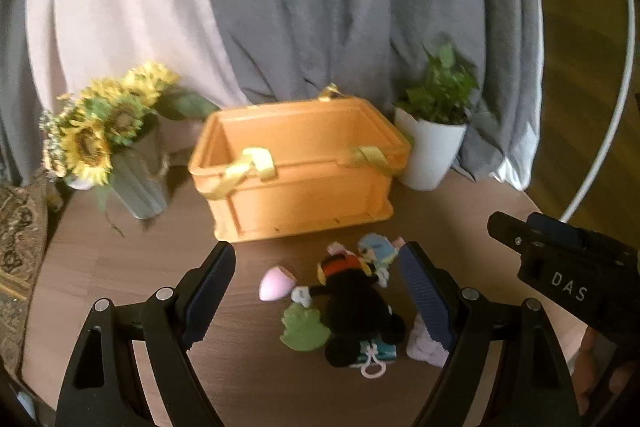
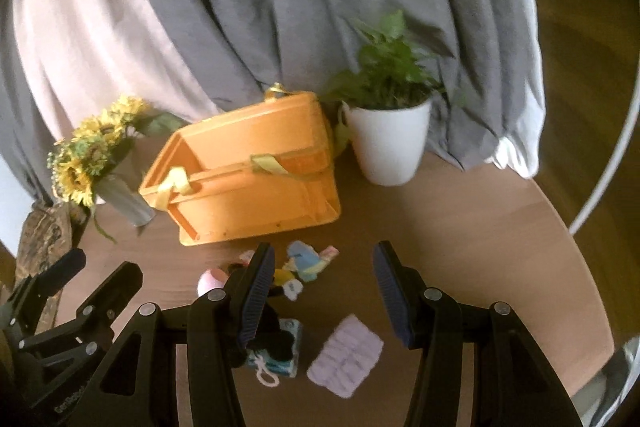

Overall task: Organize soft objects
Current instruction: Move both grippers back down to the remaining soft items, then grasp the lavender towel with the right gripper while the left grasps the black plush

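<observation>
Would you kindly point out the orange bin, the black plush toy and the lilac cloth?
orange bin (image 1: 304, 199), left wrist view, front wall.
black plush toy (image 1: 354, 303), left wrist view, body.
lilac cloth (image 2: 346, 355), right wrist view, centre.

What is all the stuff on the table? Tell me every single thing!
Open plastic box: one, orange with yellow clasps, table middle.
Black plush doll: one, in front of box.
Pink egg-shaped toy: one, left of doll.
Green flat soft piece: one, beside doll.
Blue plush toy: one, near box.
Lilac quilted pad: one, right of doll.
Sunflower bunch in grey vase: one, yellow, left.
Leafy plant in white pot: one, green, right.
Grey curtain: behind.
Left gripper: black, jaws open around doll.
Right gripper: black, jaws open.
</observation>
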Demonstrator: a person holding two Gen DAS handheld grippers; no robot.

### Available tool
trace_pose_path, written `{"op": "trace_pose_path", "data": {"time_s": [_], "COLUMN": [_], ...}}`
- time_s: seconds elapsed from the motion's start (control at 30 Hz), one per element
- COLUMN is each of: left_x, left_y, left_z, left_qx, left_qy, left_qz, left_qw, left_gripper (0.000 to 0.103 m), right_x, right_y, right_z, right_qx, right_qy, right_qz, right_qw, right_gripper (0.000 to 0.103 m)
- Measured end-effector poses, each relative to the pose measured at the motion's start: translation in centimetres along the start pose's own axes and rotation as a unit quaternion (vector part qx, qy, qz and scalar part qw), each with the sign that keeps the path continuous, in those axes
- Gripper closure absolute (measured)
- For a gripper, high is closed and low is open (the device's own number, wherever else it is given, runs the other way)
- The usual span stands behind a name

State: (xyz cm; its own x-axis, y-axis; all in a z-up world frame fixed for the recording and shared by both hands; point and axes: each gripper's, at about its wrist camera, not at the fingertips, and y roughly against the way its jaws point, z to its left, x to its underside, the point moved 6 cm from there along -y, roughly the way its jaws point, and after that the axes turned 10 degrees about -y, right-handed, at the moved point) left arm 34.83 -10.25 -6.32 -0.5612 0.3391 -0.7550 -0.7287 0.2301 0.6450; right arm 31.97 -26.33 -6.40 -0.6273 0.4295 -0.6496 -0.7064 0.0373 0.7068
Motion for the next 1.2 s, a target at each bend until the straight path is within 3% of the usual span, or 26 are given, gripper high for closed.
{"op": "trace_pose_path", "data": {"time_s": [0.53,1.2], "left_x": [3.7,5.3], "left_y": [-3.0,-8.4], "left_z": [-1.4,-2.2], "left_qx": [0.064,0.109], "left_qy": [-0.048,-0.047], "left_qz": [0.03,0.079], "left_qw": [0.9964,0.9898], "left_gripper": [0.019,0.019], "right_x": [5.7,9.8], "right_y": [-2.4,-7.9], "right_z": [-3.0,-4.5], "right_qx": [0.049,0.065], "right_qy": [-0.078,-0.132], "right_qz": [0.036,0.114], "right_qw": [0.995,0.983], "right_gripper": [0.05,0.05]}}
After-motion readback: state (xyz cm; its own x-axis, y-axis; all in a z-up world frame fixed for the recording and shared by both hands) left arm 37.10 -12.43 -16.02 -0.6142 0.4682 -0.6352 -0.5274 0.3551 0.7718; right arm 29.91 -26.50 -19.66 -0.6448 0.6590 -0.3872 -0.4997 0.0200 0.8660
